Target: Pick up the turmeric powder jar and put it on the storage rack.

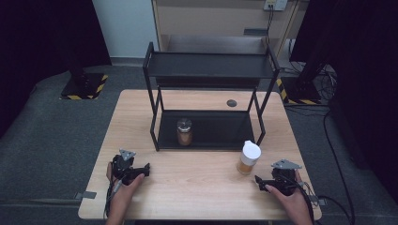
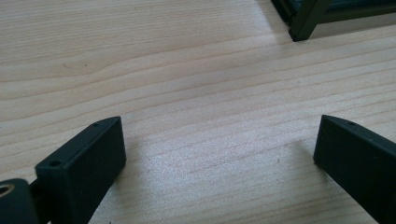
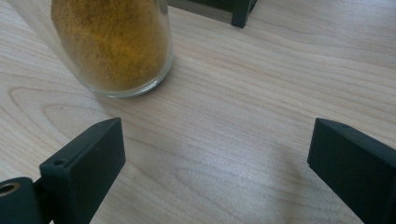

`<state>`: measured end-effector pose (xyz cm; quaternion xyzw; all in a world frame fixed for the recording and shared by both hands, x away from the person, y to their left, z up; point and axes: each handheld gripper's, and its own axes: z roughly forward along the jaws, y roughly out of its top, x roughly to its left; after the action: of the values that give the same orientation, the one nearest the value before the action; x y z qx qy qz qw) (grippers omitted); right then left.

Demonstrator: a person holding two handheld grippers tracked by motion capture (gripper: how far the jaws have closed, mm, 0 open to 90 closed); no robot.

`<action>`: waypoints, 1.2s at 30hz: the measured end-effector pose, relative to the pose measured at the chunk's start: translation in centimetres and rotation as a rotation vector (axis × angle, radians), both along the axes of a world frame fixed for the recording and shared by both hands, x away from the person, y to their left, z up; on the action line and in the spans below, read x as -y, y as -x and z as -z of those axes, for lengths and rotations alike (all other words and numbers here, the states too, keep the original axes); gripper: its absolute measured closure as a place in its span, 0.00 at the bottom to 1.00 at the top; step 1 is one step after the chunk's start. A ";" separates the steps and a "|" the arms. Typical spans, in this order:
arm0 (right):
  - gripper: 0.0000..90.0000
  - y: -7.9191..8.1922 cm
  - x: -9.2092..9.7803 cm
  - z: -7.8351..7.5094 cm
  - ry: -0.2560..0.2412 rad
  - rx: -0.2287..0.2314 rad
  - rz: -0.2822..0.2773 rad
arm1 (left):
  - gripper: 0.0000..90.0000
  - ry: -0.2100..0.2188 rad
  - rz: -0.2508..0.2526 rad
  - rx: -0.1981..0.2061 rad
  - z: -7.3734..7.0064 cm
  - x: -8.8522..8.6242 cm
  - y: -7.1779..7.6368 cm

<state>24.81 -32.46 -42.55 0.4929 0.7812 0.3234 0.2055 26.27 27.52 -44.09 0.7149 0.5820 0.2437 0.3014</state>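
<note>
The upright white-capped spice jar [image 1: 248, 158] stands just ahead-left of the right hand-held gripper [image 1: 261, 183], jaws apart and empty, nearer than the left hand-held gripper [image 1: 145, 169], also agape

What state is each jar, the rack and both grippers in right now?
White-capped spice jar: upright on the table, capped, beside the right gripper.
Metal-lidded jar: upright on the rack's lower shelf, lid on.
Black two-tier rack: standing, top shelf bare.
Left gripper: open, holding nothing.
Right gripper: open, holding nothing.
</note>
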 end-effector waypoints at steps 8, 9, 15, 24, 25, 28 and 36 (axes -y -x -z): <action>0.06 0.1 0.4 -0.2 -0.018 0.001 -0.037 | 0.01 0.000 0.001 0.000 0.0 0.0 0.0; 0.06 0.1 0.4 -0.3 -0.020 0.002 -0.048 | 0.01 0.000 0.001 0.000 0.0 0.0 0.0; 0.07 0.3 0.1 -0.4 -0.034 0.021 -0.074 | 0.01 0.000 0.001 0.000 0.0 0.0 0.0; 0.07 0.0 -0.1 -0.9 -0.056 0.021 -0.110 | 0.01 0.000 0.001 0.000 0.0 0.0 0.0; 0.07 0.0 -0.2 -1.0 -0.050 0.024 -0.116 | 0.01 0.001 0.001 0.000 0.0 0.0 0.0; 0.07 0.0 -0.4 -1.2 -0.047 0.032 -0.127 | 0.01 0.001 0.003 0.000 0.0 -0.1 0.0; 0.07 0.2 -0.8 -1.7 -0.071 0.065 -0.127 | 0.01 0.000 0.004 0.000 0.0 -0.1 0.0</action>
<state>24.57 -31.64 -40.89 0.4384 0.7920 0.3790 0.1922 26.26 27.60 -44.09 0.7161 0.5806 0.2429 0.3019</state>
